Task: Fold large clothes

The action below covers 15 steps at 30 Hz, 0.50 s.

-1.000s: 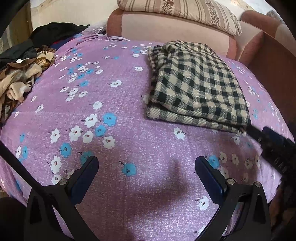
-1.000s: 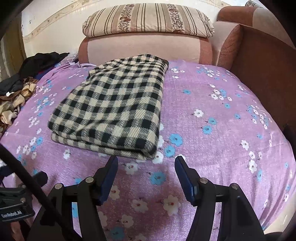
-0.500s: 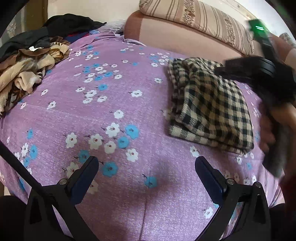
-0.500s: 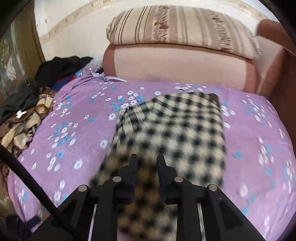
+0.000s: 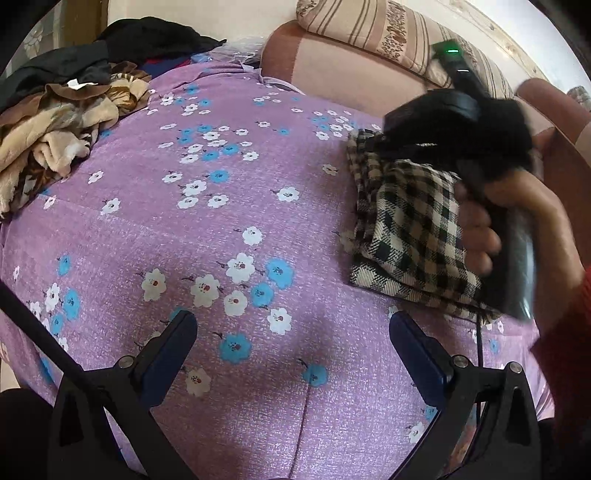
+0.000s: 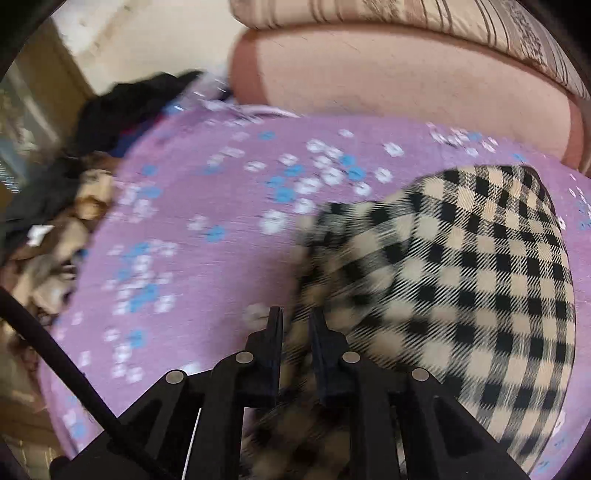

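Note:
A folded black-and-cream checked garment lies on the purple flowered bedspread at the right. My left gripper is open and empty, hovering over bare bedspread to the left of the garment. My right gripper is shut on the near left edge of the checked garment, with cloth pinched between its fingers. In the left wrist view the right gripper's body and the hand that holds it cover the garment's far right part.
A heap of unfolded brown, cream and black clothes lies at the bed's far left edge. A pink sofa back with a striped cushion stands behind the bed. A brown armrest stands at the right.
My right gripper went from open in front of the garment to shut on its edge and moved over it. The left gripper drifted left, still open.

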Each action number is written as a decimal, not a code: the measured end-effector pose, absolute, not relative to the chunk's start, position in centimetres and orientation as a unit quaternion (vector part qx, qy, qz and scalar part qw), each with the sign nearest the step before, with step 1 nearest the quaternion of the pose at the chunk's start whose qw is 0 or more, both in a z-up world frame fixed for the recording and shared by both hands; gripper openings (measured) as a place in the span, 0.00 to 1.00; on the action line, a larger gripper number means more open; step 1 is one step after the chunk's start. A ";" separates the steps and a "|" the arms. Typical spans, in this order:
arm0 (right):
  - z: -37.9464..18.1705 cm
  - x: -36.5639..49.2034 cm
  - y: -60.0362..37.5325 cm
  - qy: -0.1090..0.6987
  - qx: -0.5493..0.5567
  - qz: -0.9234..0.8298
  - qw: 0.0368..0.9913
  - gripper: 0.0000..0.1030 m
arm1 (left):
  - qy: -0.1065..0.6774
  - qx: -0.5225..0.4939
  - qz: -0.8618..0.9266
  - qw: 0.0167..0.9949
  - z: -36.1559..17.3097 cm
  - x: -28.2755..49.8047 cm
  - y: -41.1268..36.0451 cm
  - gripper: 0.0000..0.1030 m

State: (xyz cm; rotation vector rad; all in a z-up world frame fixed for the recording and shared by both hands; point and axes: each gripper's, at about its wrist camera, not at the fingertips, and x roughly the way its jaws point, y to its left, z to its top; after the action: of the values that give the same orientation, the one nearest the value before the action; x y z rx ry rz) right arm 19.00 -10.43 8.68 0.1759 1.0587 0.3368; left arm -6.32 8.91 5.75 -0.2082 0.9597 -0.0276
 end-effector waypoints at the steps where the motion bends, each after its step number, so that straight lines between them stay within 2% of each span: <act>1: 9.1 18.2 -10.5 0.496 0.093 0.170 0.846 0.17 | 0.460 -0.101 -0.011 0.882 5.8 -6.3 8.9 1.00; 9: 4.6 11.2 -10.1 0.521 0.137 0.206 0.817 0.19 | 0.451 -0.104 -0.003 0.887 6.2 -6.7 9.3 1.00; 15: 4.6 6.5 -11.4 0.527 0.169 0.259 0.792 0.19 | 0.433 -0.109 0.005 0.895 7.0 -7.1 9.7 1.00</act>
State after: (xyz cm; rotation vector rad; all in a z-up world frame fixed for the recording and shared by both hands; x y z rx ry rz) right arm 6.47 -11.41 4.57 0.3632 1.1334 0.5568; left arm -7.14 9.73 7.03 -0.2268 0.8980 0.0098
